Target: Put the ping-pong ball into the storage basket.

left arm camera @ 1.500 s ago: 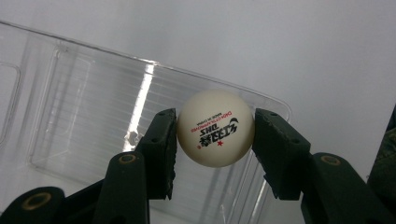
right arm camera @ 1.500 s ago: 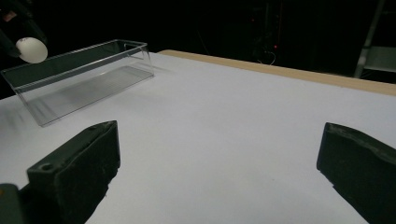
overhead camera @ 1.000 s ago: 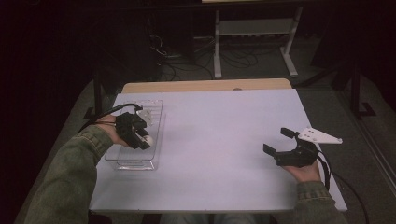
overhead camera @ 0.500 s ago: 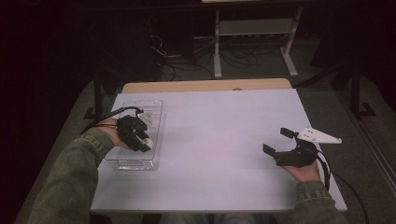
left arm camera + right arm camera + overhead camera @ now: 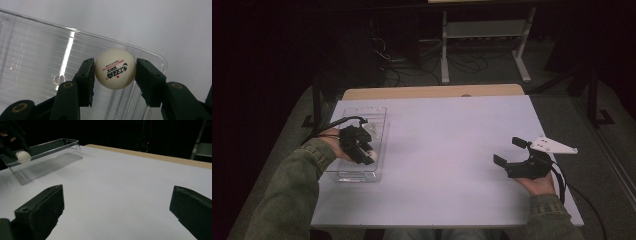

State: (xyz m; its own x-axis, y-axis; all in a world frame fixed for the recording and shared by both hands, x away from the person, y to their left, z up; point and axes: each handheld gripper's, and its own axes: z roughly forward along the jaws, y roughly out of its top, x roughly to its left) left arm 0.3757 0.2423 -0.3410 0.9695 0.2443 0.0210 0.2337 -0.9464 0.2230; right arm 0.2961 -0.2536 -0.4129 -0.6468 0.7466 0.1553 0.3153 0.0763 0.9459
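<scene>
A white table-tennis ball (image 5: 115,68) with red and black print is clamped between the two black jaws of my left gripper (image 5: 115,71). In the high view the left gripper (image 5: 368,156) points down over the near half of a clear plastic box (image 5: 357,176) at the table's left side. The ball (image 5: 371,159) shows as a pale spot at its tips. From the right gripper view the ball (image 5: 23,156) hangs at about rim height of the box (image 5: 53,157). My right gripper (image 5: 509,151) rests low at the table's right side, jaws wide apart and nothing between them (image 5: 117,207).
The white tabletop (image 5: 447,150) spreads between the two hands, with a wooden strip (image 5: 432,92) along its far edge. Beyond the table stand a metal rack (image 5: 484,35) and loose cables on a dark floor. A cable (image 5: 343,121) trails from the left gripper.
The left gripper, still holding the ball, has shifted slightly toward the near end of the box. The right gripper has stayed in place.
</scene>
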